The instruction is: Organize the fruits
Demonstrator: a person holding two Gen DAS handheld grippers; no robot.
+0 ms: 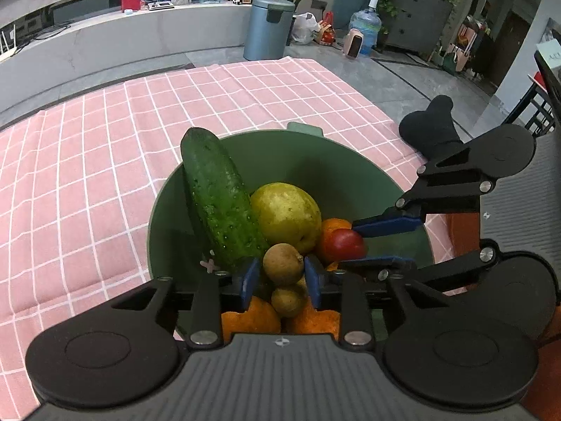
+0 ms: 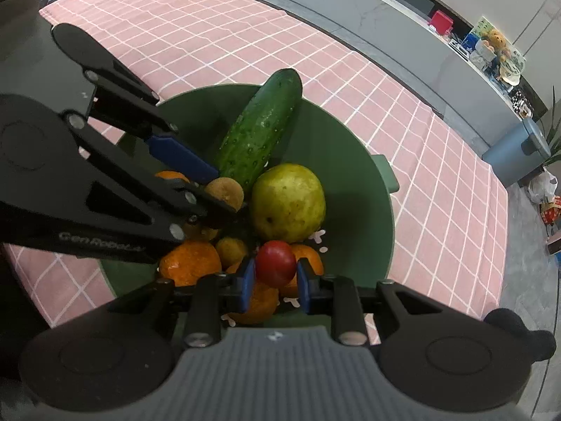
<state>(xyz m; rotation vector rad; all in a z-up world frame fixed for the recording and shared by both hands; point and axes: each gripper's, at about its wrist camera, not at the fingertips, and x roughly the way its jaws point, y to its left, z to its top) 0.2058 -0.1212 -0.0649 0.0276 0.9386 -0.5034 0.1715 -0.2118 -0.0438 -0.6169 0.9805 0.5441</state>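
Observation:
A green bowl (image 1: 350, 165) (image 2: 350, 161) on the pink checked cloth holds a cucumber (image 1: 217, 200) (image 2: 261, 129), a yellow-green pear (image 1: 285, 215) (image 2: 287, 203) and several oranges (image 1: 249, 319) (image 2: 191, 263). My left gripper (image 1: 282, 275) (image 2: 228, 194) points down into the bowl. A small brown fruit (image 1: 283, 263) (image 2: 226, 191) sits between its blue pads, with a thin gap showing. That fruit rests on a second brown fruit (image 1: 287, 301). My right gripper (image 2: 275, 277) (image 1: 347, 245) is shut on a small red fruit (image 2: 275, 263) (image 1: 345, 245) just above the oranges.
The pink checked tablecloth (image 1: 105, 175) (image 2: 210, 28) spreads beyond the bowl on the left and far sides. Past the table's far edge are a grey-blue bin (image 1: 266, 28), a water bottle (image 1: 364, 24) and a long grey counter (image 1: 140, 35). The two grippers work close together over the bowl.

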